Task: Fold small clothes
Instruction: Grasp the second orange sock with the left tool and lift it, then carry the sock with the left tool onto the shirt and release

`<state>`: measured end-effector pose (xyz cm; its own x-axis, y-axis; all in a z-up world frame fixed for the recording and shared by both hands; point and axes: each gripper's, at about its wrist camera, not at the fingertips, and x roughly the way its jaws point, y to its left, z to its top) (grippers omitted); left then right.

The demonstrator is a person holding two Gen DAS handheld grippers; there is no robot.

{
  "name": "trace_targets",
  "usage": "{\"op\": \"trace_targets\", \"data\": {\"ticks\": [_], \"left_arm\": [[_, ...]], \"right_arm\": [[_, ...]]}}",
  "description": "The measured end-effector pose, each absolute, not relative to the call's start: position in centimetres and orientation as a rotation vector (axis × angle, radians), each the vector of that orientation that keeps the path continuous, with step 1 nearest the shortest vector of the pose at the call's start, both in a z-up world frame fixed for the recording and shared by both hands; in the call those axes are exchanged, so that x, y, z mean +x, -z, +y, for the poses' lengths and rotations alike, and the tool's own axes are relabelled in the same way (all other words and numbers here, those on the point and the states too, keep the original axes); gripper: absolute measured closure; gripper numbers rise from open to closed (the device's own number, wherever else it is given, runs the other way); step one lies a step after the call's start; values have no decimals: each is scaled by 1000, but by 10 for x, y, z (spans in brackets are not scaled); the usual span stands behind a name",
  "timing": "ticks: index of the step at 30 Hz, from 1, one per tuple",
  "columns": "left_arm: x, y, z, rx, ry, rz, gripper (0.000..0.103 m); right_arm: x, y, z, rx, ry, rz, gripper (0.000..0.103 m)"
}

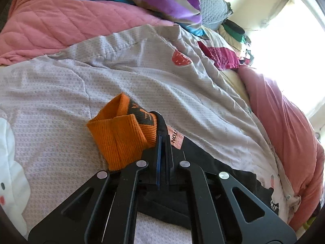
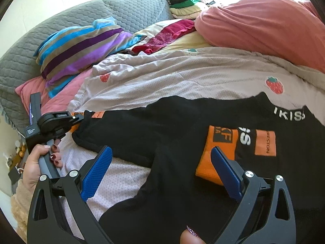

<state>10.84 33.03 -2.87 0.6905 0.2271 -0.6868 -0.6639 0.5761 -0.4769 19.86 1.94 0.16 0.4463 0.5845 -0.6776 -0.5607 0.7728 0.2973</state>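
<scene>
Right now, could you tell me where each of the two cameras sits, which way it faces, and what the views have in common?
Left wrist: on the left gripper, low over the bedspread, facing the pillows; its fingers are shut on the black shirt at its orange cuff.
Right wrist: on the right gripper, open above the shirt's body, facing the headboard end; the person's left hand holding the left gripper and a fingertip show.
Shared: the shirt, bedspread, striped pillow, pink quilt.

We're in home bedroom: strawberry-print bedspread (image 2: 182, 77) covers bed, grey quilted pillow (image 2: 130, 10) at its head, striped blanket (image 2: 81, 48) beside pillow, pink quilt (image 1: 61, 22) & folded clothes pile (image 2: 186, 4) nr pillow.
</scene>
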Motion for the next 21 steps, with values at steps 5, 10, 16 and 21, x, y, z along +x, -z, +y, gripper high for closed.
{"op": "trace_targets", "data": {"ticks": [5, 10, 16, 21], "left_arm": [[104, 17, 322, -797, -499, 579, 103], [105, 2, 302, -755, -402, 549, 103], [110, -15, 273, -700, -292, 526, 103], [117, -28, 246, -644, -182, 513, 103]], "right_arm": [[196, -2, 8, 71, -699, 856, 6], [195, -1, -2, 101, -685, 857, 6], [191, -4, -20, 127, -655, 845, 6], [188, -5, -42, 155, -622, 836, 6]]}}
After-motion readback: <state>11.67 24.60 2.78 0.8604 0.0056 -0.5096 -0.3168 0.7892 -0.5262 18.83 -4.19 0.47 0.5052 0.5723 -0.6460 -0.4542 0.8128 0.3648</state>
